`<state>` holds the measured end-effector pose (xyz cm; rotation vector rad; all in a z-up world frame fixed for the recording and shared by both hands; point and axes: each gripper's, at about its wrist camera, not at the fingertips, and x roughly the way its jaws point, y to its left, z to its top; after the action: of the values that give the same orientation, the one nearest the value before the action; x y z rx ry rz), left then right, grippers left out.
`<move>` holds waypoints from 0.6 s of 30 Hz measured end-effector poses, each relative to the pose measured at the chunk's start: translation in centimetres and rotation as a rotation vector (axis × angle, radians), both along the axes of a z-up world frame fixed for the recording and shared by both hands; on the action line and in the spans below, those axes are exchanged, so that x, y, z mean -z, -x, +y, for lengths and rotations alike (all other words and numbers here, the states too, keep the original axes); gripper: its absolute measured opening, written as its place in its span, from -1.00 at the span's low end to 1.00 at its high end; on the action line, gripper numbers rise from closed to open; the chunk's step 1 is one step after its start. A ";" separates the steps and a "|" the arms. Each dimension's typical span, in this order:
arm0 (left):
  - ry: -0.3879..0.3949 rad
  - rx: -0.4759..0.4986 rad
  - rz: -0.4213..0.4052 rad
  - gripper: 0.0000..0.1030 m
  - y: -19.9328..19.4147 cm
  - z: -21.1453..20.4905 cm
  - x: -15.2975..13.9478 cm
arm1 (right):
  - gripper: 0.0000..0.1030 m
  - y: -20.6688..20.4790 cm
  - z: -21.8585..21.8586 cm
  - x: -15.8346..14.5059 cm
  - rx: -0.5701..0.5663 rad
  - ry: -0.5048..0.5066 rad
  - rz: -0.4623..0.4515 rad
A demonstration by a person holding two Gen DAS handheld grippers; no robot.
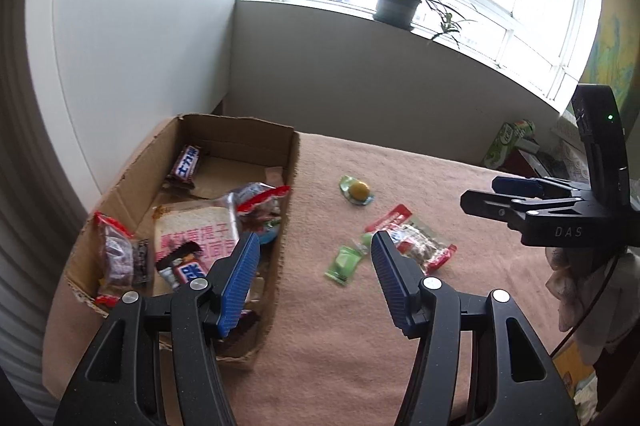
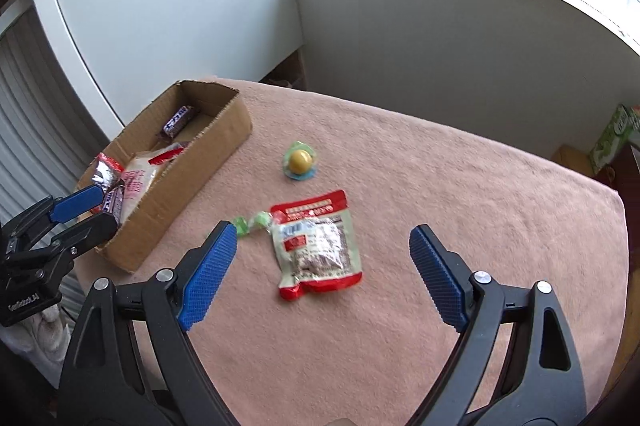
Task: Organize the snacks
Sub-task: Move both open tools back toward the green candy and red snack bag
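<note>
Three snacks lay loose on the pink cloth: a red-edged packet, a small green candy touching the packet's upper left corner, and a round yellow sweet in a clear wrapper farther back. At the cloth's left edge stood a cardboard box holding chocolate bars, a bread bag and red-trimmed packets. The left gripper hung with its jaws spread and empty, one blue finger over the box's near end, the other over the cloth beside the packet. The right gripper hovered above the packet, jaws wide apart, gripping nothing. A potted plant sat on the windowsill behind, and a green carton stood beyond the cloth's far right corner.
</note>
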<state>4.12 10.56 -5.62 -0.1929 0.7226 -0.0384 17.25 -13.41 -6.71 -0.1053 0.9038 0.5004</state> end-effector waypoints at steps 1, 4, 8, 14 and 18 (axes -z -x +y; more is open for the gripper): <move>0.001 0.020 0.001 0.12 0.0 -0.7 0.2 | 0.75 0.4 -0.5 0.3 0.028 -0.005 -0.007; -0.016 0.074 0.020 0.12 -0.2 -2.7 1.2 | 0.75 1.7 -1.4 1.0 0.071 -0.010 -0.043; -0.037 0.127 0.078 0.12 -1.2 -4.9 3.3 | 0.75 2.5 -1.7 1.9 0.080 -0.009 -0.053; -0.064 0.152 0.115 0.12 -1.8 -6.5 4.5 | 0.75 2.9 -1.6 2.3 0.032 0.032 -0.081; -0.065 0.144 0.109 0.12 -1.9 -6.4 4.4 | 0.75 2.0 -2.2 2.2 0.036 0.002 -0.048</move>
<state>6.05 4.20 -9.97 -0.0804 0.8443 -0.1426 15.24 -15.66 -8.90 -0.1024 0.8581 0.4621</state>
